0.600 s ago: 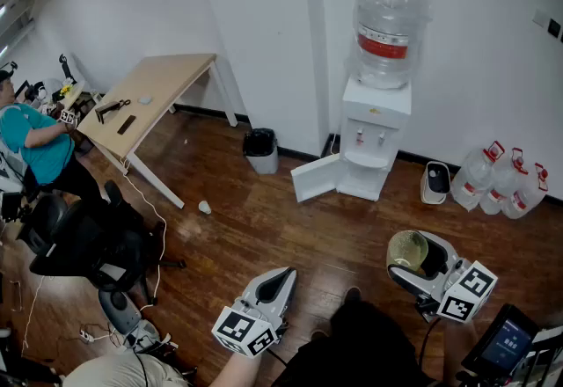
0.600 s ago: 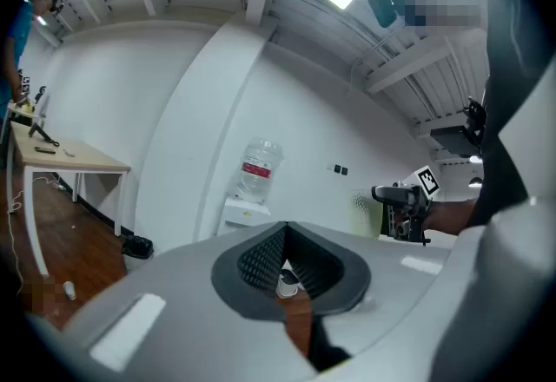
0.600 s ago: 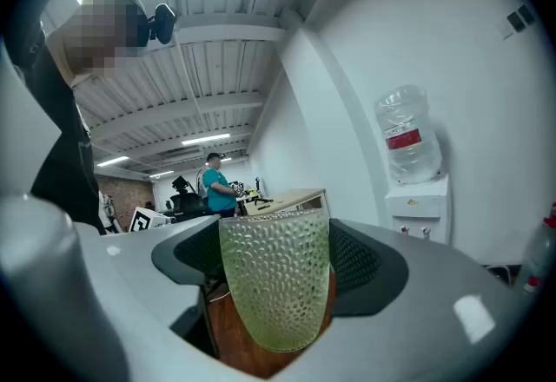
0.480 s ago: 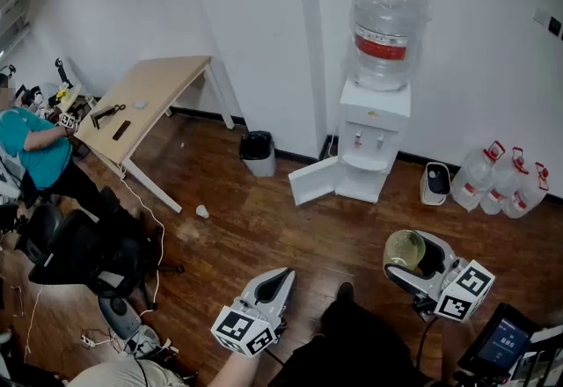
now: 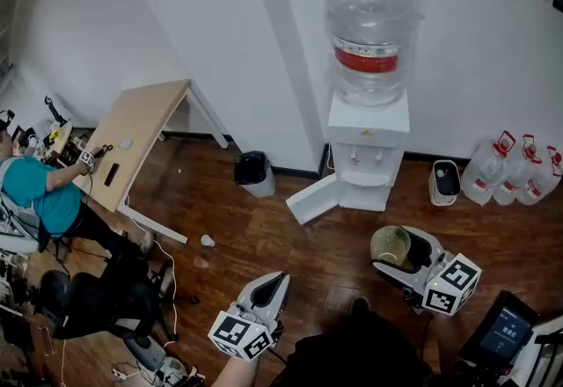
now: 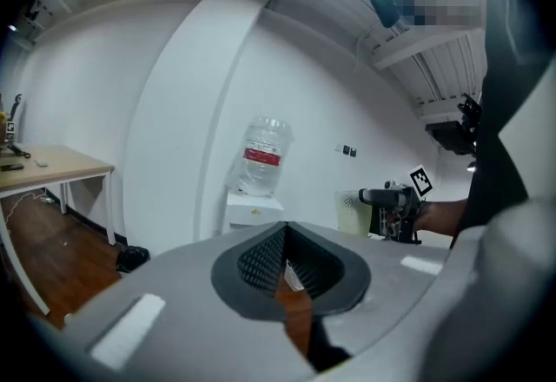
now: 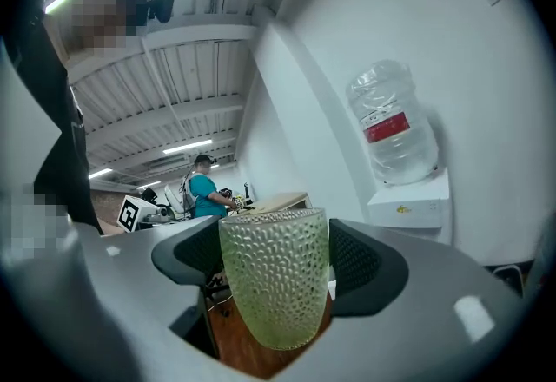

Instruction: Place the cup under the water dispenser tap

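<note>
A green dimpled glass cup [image 5: 390,245] stands upright between the jaws of my right gripper [image 5: 398,251], which is shut on it low at the right of the head view. In the right gripper view the cup [image 7: 276,283] fills the space between the dark pads [image 7: 363,262]. The white water dispenser [image 5: 368,143] stands against the wall ahead, with a clear bottle [image 5: 371,38] on top and two taps [image 5: 369,154] over its recess. The cup is well short of it. My left gripper [image 5: 268,290] is shut and holds nothing; its view shows the dispenser [image 6: 254,212] and the cup [image 6: 352,214] far off.
The dispenser's lower cabinet door [image 5: 312,199] hangs open to the left. A black bin [image 5: 254,172] stands left of it; water jugs [image 5: 519,178] and a small white appliance [image 5: 446,181] stand to its right. A wooden table [image 5: 132,139], a seated person [image 5: 40,200] and cables fill the left.
The dispenser has grown larger and nearer in the head view. Both grippers have moved forward toward it, and the cup has stayed in the right gripper.
</note>
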